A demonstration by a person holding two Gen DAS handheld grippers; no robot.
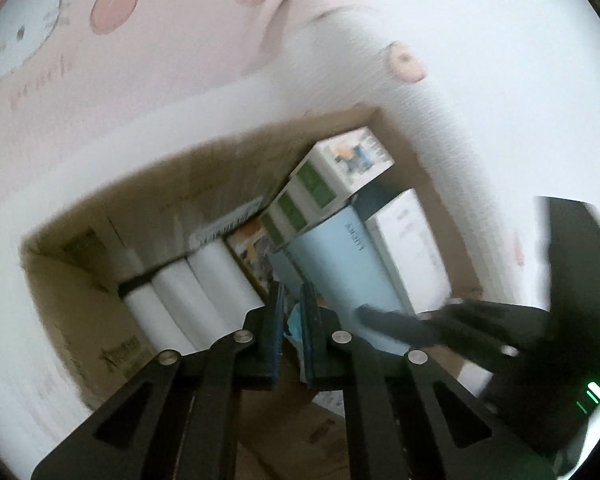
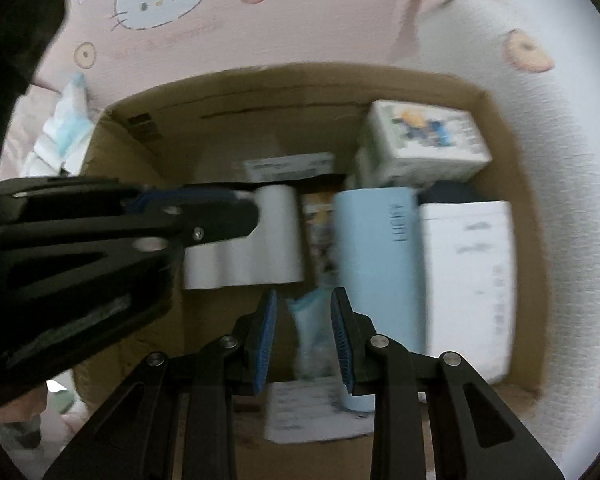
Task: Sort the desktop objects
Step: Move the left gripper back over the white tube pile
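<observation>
Soft, even indoor light is falling across both views, and no single source is showing. The cloth is washing out to near white at right, while the box interior is sitting in dim shadow. Motion blur is smearing everything, labels included. Fisheye distortion is bending edges, with dark vignetting cutting the corners.

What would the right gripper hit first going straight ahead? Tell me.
Likely the small light-blue packet lying in the cardboard box, right between the open jaws of the right gripper; depth is blurry, so this is a judgement.
</observation>
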